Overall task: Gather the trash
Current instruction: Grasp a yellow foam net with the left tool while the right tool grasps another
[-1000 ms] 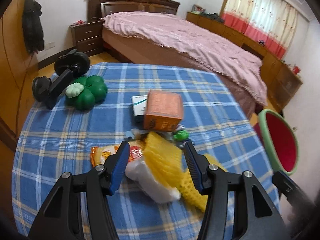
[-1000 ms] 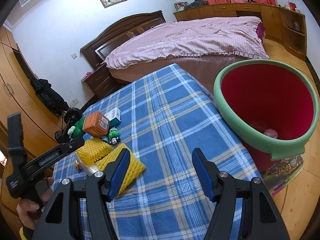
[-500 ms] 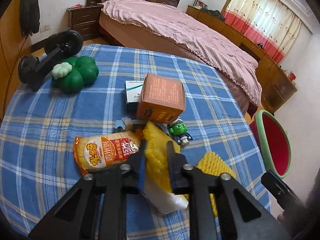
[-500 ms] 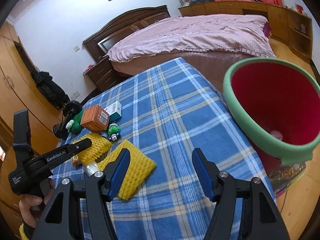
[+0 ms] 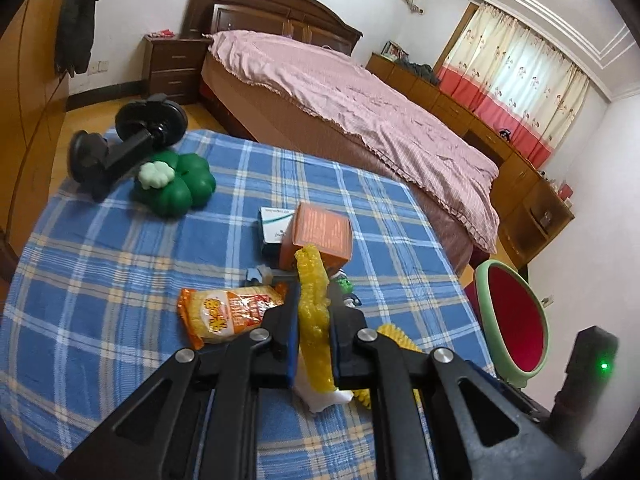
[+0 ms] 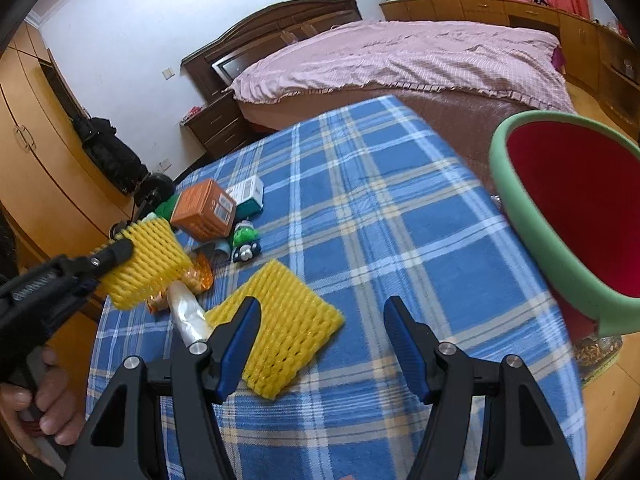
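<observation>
A bed (image 5: 360, 108) lies far ahead of both grippers, beyond the table (image 6: 360, 184) under them. A red bin (image 6: 576, 216) with a green rim stands right of the right gripper (image 6: 322, 344), whose jaws are spread with nothing between them. A yellow foam net (image 6: 288, 328) lies flat just ahead of its left finger. The left gripper (image 5: 314, 320) is clamped on a second net (image 5: 314, 312), lifted off the table. A snack bag (image 5: 224, 312) lies just left of it, an orange box (image 5: 320, 236) just ahead.
</observation>
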`<state>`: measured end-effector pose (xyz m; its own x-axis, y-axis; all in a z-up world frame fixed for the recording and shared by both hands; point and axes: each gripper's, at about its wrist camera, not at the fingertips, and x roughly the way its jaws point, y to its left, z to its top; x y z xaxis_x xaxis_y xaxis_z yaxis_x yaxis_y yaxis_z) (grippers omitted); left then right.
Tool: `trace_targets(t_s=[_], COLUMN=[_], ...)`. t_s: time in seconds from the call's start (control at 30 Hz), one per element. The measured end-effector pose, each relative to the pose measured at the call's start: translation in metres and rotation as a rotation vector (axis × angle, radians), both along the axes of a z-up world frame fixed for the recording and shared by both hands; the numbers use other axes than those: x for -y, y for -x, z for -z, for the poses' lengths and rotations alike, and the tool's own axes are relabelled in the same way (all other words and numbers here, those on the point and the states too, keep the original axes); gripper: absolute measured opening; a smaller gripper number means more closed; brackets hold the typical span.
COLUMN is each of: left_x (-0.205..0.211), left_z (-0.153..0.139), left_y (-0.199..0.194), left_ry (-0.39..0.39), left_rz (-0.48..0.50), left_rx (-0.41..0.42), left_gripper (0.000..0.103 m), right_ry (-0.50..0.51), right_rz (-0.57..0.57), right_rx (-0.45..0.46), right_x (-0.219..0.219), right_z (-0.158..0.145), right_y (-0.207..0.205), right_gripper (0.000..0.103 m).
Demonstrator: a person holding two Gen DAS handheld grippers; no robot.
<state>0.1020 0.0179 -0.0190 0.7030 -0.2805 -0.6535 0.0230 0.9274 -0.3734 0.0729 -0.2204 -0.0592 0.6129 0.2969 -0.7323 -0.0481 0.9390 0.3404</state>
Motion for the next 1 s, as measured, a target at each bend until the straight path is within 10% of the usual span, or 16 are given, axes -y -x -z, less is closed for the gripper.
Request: trace_targets(t_s=[0.37,0.63,1.0], left_x=[-0.021,-0.036,-0.029], left_z=[0.005,0.007,0.000], left_y=[0.009,0.014,0.020], left_ry=[-0.063,-0.042,0.003], left_rz=[-0.077,-0.099,-0.063], left_rx=[0.012,0.021,0.038], left_gripper=[0.011,0.011,0.011], right_ry=[-0.041,-0.006,0.000], right_rz=[-0.044,-0.037,-0.005], right_rx=[-0.022,-0.029,0.063], right_x=[-0.019,-0.030,-0.021], right_z=[0.021,0.024,-0.005], right_y=[-0.001,-0.002,0.017], right_gripper=[0.054,0.019,0.013])
